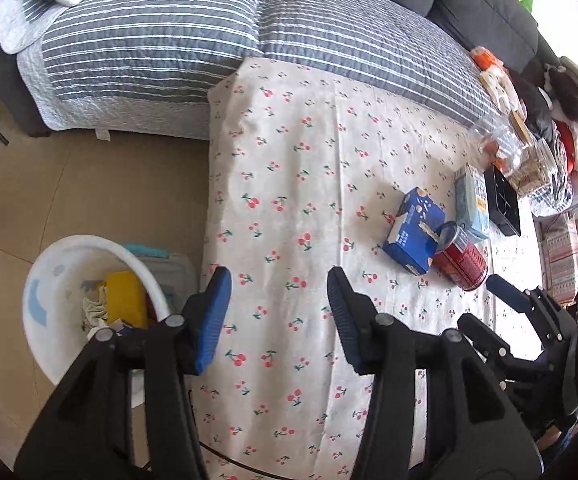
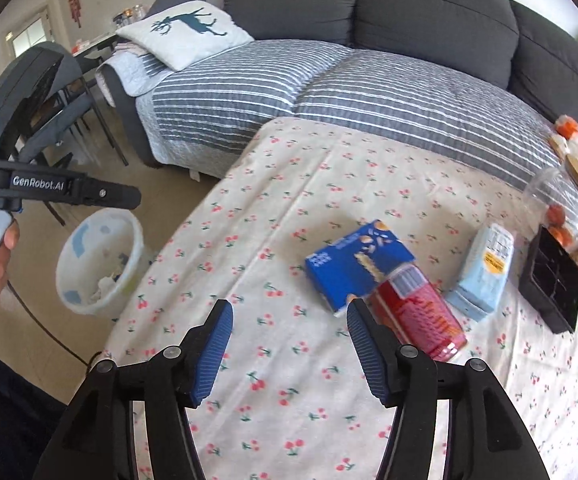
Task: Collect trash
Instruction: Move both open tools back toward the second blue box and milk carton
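Currently, findings as follows.

Surface: the table [image 2: 289, 380] carries a cherry-print cloth, and the items sit toward its right side, in front of the sofa [image 2: 429, 12].

Left gripper [image 1: 279, 316]: your jaws stand spread apart with nothing between them, hovering over bare cloth at the table's left edge.

Right gripper [image 2: 289, 344]: your jaws are likewise parted and hold nothing; the right-hand pad sits just beside the red can [image 2: 417, 316].

Trash items: the red can lies on its side, touching the blue box [image 2: 353, 264], which lies flat. A pale blue packet [image 2: 483, 276] lies near them, and a black tray [image 2: 551, 284] beyond that. Whether the packet counts as trash cannot be told.

Bin: the white bin [image 1: 85, 304] stands on the floor off the table's left edge, already holding yellow and crumpled items.

Key relation: the can lies ahead and to the right of your right gripper, which is by judgement the nearer of the two. Your left gripper is well apart from it but near the bin.

Can axis: the long axis runs diagonally from far-left to near-right in the right wrist view, with the silver top pointing away toward the blue box.

Advice: you would likely need to shift right and close across the can's width, not along its length.

Risk: the can may roll.
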`<action>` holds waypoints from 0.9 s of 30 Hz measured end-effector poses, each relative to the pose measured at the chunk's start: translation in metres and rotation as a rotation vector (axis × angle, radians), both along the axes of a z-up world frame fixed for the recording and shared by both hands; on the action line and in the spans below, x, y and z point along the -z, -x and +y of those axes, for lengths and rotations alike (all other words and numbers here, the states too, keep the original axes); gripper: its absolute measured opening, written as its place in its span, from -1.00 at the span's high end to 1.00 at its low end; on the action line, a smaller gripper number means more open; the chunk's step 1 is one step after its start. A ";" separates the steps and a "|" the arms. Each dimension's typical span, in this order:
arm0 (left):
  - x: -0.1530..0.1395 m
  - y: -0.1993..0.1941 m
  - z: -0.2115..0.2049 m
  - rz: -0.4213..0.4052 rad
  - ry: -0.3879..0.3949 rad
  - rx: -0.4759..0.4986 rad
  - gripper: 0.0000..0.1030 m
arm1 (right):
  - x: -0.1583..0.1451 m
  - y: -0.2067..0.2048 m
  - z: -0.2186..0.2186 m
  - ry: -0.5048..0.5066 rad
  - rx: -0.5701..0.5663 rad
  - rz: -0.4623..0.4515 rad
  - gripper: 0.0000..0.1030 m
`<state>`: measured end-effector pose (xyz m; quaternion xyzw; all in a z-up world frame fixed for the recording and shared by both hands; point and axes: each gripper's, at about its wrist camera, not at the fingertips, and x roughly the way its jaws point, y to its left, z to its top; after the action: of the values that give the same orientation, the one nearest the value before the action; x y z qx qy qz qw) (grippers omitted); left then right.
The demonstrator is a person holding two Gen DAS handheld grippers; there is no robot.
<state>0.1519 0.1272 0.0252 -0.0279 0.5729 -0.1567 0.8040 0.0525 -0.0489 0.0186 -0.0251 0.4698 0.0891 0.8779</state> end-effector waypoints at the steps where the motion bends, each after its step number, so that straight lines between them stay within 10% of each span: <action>1: 0.003 0.000 -0.012 0.007 -0.012 0.020 -0.02 | 0.001 0.000 -0.011 -0.002 0.017 0.005 -0.21; 13: 0.031 0.014 -0.148 -0.007 -0.129 0.277 -0.22 | -0.005 -0.018 -0.159 -0.044 0.356 -0.020 -0.40; 27: 0.065 -0.001 -0.186 -0.002 -0.252 0.367 -0.35 | 0.033 -0.050 -0.198 -0.159 0.458 0.092 -0.41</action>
<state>0.1530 -0.0593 -0.0402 0.1775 0.5825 -0.2276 0.7599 0.1024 -0.2474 -0.0140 0.1553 0.4940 -0.0746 0.8522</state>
